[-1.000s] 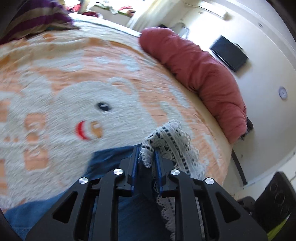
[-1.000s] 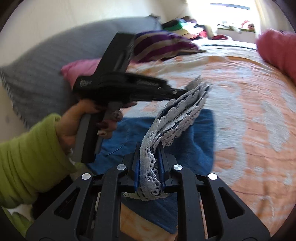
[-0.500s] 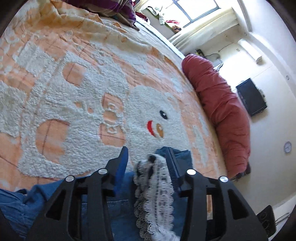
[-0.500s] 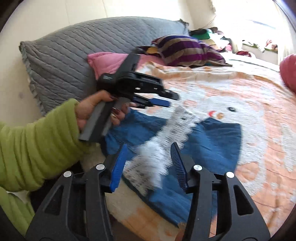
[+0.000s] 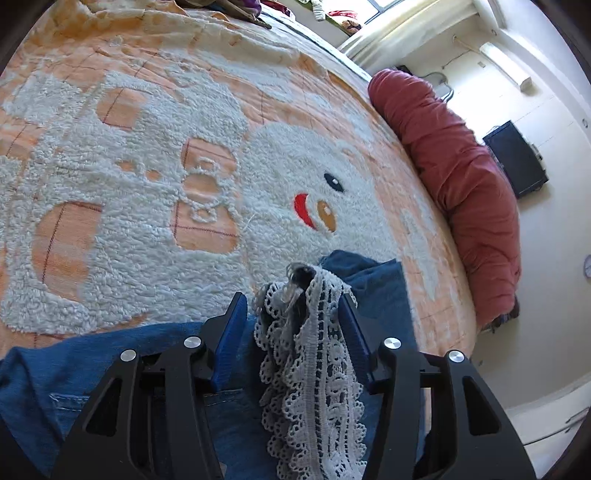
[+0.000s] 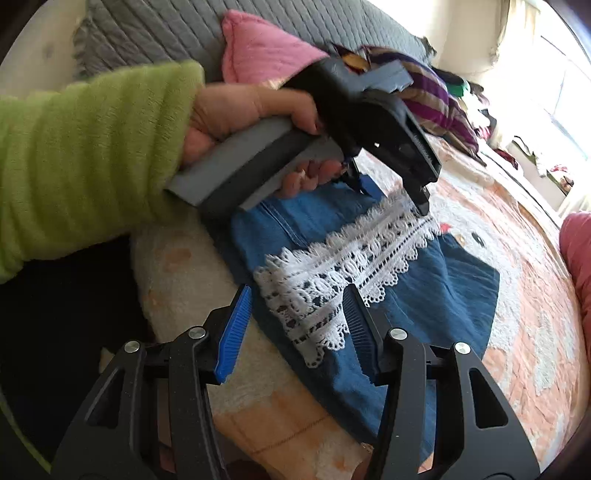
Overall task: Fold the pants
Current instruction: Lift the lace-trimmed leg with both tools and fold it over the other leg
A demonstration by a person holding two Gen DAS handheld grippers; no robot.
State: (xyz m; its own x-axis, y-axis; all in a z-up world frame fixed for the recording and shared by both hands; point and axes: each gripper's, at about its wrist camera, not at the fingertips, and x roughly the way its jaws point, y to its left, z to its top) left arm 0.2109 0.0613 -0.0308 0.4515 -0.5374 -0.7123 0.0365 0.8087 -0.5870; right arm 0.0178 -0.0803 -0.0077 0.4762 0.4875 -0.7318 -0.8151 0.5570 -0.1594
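Note:
Blue denim pants [image 6: 461, 288] lie folded on the bed, near its front edge. Their white lace hem [image 6: 351, 258] rests flat across the denim. My right gripper [image 6: 297, 291] straddles the near end of the lace; its jaws are closing but the pads do not press on it. A hand in a green sleeve [image 6: 92, 155] holds my left gripper [image 6: 393, 194] over the far end. In the left wrist view the lace [image 5: 317, 354] bunches between the closing jaws of the left gripper [image 5: 292, 299], leaning on the right pad only, with denim [image 5: 376, 291] underneath.
An orange and white fleece bedspread [image 5: 147, 184] with a bear face covers the bed. A long red bolster [image 5: 461, 177] lines its far side. A grey pillow [image 6: 166, 33], a pink pillow [image 6: 266, 51] and a striped cushion [image 6: 436, 96] sit at the head.
Both grippers were shut on the lace hem and held it up. They have sunk toward the bed and opened, and the hem now lies on the denim.

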